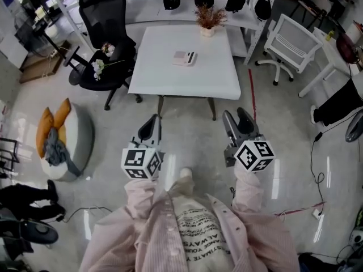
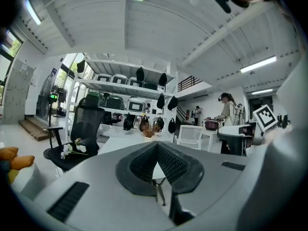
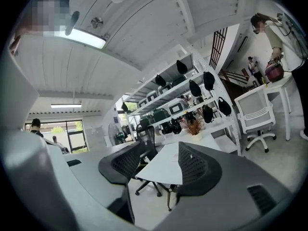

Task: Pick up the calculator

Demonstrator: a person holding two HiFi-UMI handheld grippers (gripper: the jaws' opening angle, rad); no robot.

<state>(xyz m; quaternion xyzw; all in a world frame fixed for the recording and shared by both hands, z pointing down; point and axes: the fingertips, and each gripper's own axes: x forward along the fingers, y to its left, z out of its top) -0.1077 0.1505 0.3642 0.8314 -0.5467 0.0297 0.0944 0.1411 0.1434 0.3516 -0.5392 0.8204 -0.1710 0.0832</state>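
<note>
Ahead and to the left of the left tongs (image 1: 151, 124) stands a black mesh office chair (image 1: 108, 21) with white flowers (image 1: 100, 67) on its seat. The left tongs' jaws are pressed together on nothing. Well ahead of both tongs, the small pale rectangular calculator (image 1: 184, 57) lies flat on the white square table (image 1: 170, 78). The right tongs (image 1: 239, 120) are spread and empty. Behind them, the print on the person's cream shirt (image 1: 198, 237) reads partly "ALWAYS".
</note>
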